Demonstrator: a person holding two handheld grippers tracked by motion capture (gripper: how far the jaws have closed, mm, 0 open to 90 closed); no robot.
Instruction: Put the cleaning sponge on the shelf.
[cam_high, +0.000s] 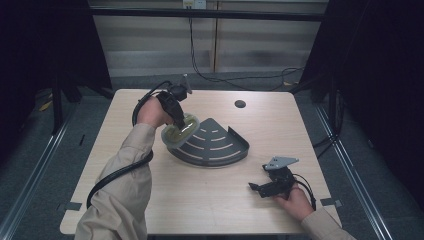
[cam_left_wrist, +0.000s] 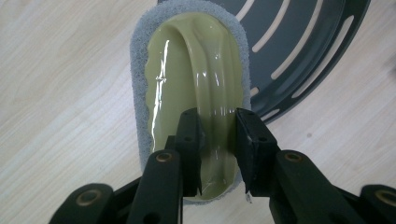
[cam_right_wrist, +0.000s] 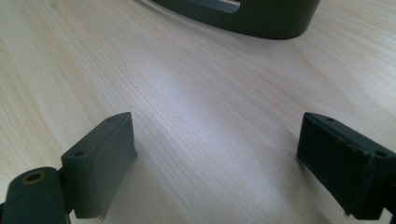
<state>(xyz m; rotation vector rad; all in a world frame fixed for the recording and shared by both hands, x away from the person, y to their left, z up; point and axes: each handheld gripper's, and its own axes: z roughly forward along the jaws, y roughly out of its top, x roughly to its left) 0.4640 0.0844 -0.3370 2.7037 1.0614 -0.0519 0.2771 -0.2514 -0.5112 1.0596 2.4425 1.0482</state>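
1. Left gripper (cam_left_wrist: 217, 140): black jaws clamped on the raised central ridge of an oval scrubbing pad (cam_left_wrist: 187, 79), glossy olive-green plastic top with a grey abrasive rim. In the high view the same left gripper (cam_high: 181, 120) holds the scrubbing pad (cam_high: 179, 131) tilted, at the left edge of the rack.
2. Right gripper (cam_right_wrist: 219, 163): jaws spread wide, nothing between them, only bare wood. In the high view the right gripper (cam_high: 256, 187) sits low at the front right of the table in the person's right hand (cam_high: 295, 200), grey three-cornered plate on top, well apart from the rack.
3. Surface: pale wood-grain table (cam_high: 200, 200) with rounded corners and a dark round cable hole (cam_high: 240, 104) near the far edge. Room: dark curtains at both sides, grey floor, light wall panels behind, black cables hanging down the wall.
4. View differences: the left gripper view shows the pad's far end overlapping the dark grey fan-shaped slotted metal rack (cam_left_wrist: 308, 46); contact cannot be told. The right gripper view shows just the rack's curved wall (cam_right_wrist: 252, 18) at the top edge.
5. Around: rack (cam_high: 220, 145) sits mid-table. The left hand (cam_high: 150, 112) and beige sleeve (cam_high: 125, 185) cover the table's left part.
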